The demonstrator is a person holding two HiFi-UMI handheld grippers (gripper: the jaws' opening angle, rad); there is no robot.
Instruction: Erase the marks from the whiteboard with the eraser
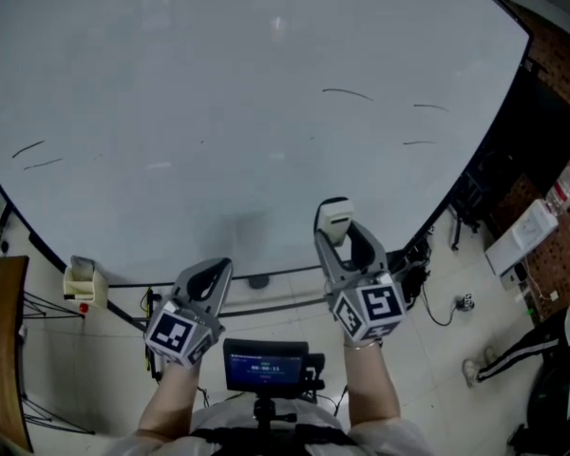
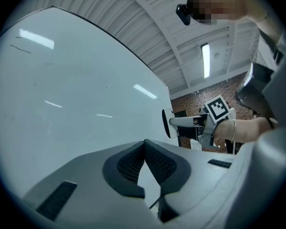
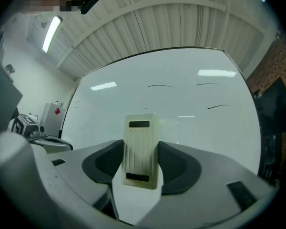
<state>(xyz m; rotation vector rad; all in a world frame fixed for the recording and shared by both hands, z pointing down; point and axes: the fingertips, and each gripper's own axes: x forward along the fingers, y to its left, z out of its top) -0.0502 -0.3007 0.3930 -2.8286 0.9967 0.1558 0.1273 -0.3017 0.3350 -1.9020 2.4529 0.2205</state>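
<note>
The large whiteboard (image 1: 247,112) fills the head view. It bears thin black marks: three at the upper right (image 1: 347,92) and two at the left (image 1: 28,148). My right gripper (image 1: 334,224) is shut on the cream eraser (image 3: 140,149), held upright just off the board's lower part. The same three marks (image 3: 159,86) show above the eraser in the right gripper view. My left gripper (image 1: 212,275) hangs below the board's lower edge, jaws closed together on nothing. From the left gripper view I see the eraser (image 2: 167,123) edge-on in the right gripper.
A small white box (image 1: 80,279) hangs at the board's lower left corner. A wooden panel (image 1: 2,350) stands at the far left. On the floor at the right lie cables (image 1: 442,312) and a white case (image 1: 522,236). A chest-mounted screen (image 1: 263,367) sits below the grippers.
</note>
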